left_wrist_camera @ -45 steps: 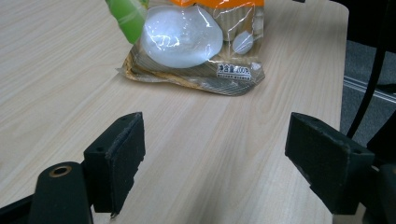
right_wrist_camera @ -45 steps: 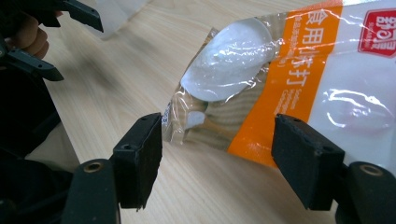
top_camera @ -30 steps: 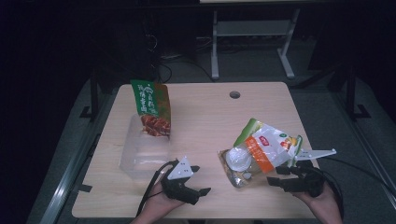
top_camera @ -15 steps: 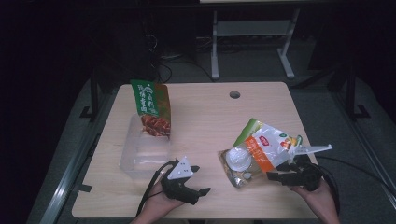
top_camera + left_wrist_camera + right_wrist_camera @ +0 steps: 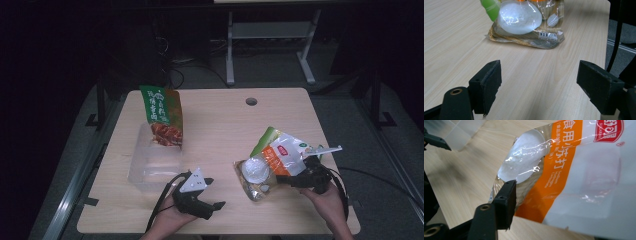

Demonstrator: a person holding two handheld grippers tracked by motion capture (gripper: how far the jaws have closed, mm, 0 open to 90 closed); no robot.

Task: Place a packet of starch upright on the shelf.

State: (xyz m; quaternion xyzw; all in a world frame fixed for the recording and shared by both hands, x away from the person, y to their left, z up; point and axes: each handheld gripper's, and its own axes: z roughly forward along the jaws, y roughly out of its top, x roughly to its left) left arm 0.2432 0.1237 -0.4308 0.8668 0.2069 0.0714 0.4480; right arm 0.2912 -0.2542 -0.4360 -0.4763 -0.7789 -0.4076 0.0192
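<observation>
A: Where do the tongs stand?

B: The right gripper is at the right-hand edge of the orange-and-white bag, near the tabletop's front right corner. Its jaws have just been closing with the bag between them. In the right gripper view one black jaw lies against the bag's face; the other is hidden behind the film, so I cannot tell whether they pinch it yet.

A: And the left?

B: The left gripper sits near the front edge, left of the middle, jaws spread wide with nothing between them. Its own view shows bare wood between the pads and the bag's bottom seam well ahead.

A: How does the bag lie?

B: Propped at a slant, its clear lower end on the wood and a white lump showing through.

A: What else is there?

B: A clear plastic tray near the front left, with a green-and-brown packet leaning on its far end. A round hole sits by the back edge.
</observation>
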